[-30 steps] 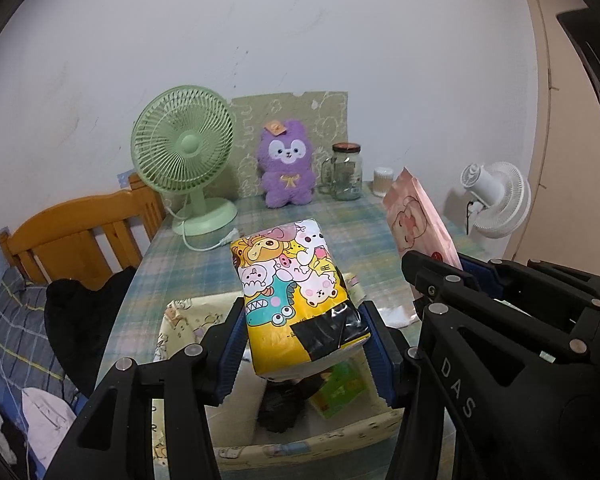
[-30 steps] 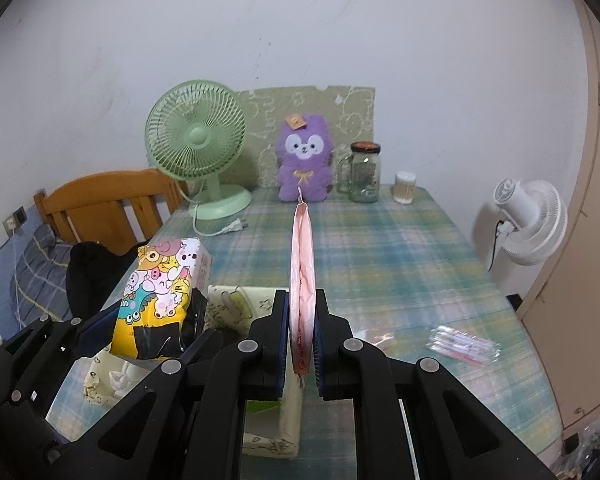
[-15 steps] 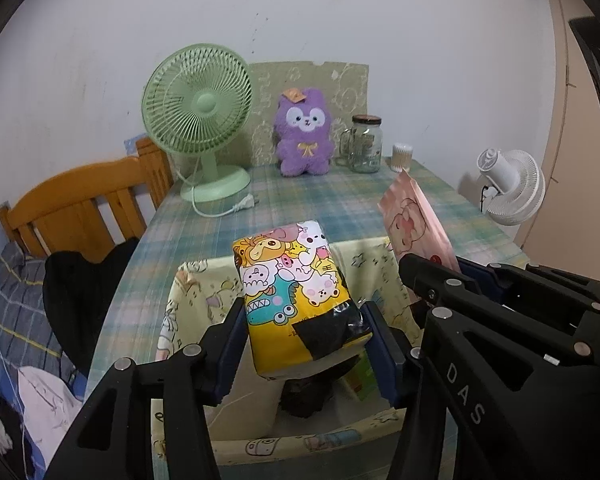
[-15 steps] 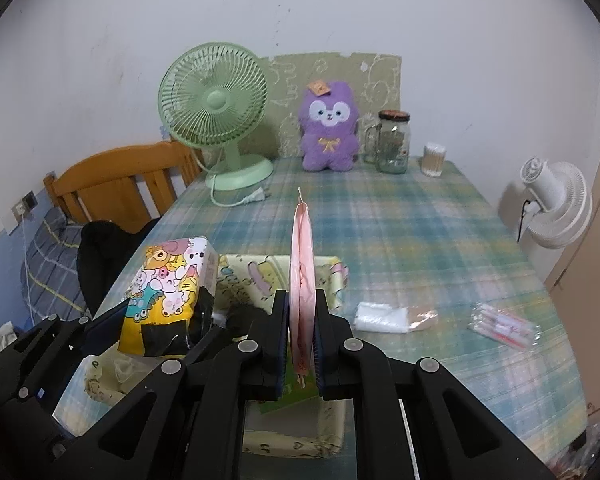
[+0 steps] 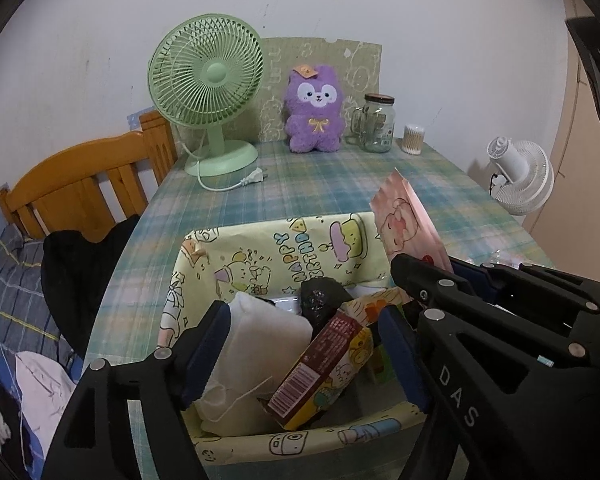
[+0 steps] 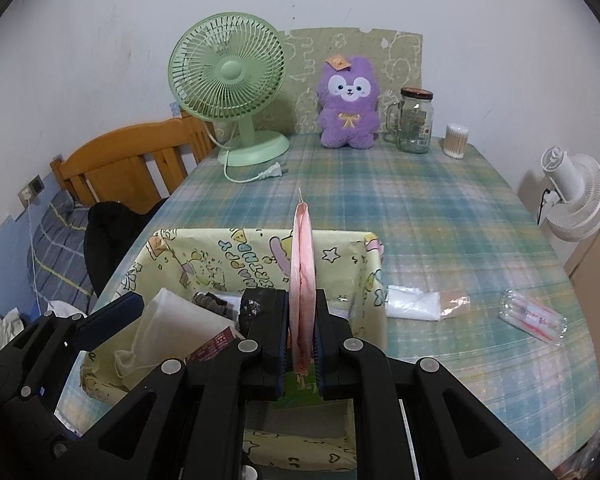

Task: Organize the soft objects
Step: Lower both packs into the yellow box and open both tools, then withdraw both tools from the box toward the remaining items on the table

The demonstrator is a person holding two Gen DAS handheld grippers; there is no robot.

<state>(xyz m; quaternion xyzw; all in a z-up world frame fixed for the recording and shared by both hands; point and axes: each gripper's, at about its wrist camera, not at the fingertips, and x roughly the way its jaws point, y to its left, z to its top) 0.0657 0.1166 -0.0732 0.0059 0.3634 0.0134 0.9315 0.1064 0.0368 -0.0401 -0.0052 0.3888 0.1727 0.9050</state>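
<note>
Left view alone showed yellow cartoon pack (image 5: 324,364) lying tilted inside fabric bin (image 5: 260,248), between left gripper (image 5: 304,352) jaws, which had just been opening, pads apart from pack. Right view alone showed two clear crinkly packets (image 6: 424,304) on plaid tablecloth (image 6: 440,216). Right gripper (image 6: 302,336) clamped on thin, flat pink pouch (image 6: 302,248), upright over bin.

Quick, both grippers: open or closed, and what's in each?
Left gripper: open, jaws just widened; cartoon-print pack lies loose in the fabric bin.
Right gripper: shut on the pink pouch.
</note>
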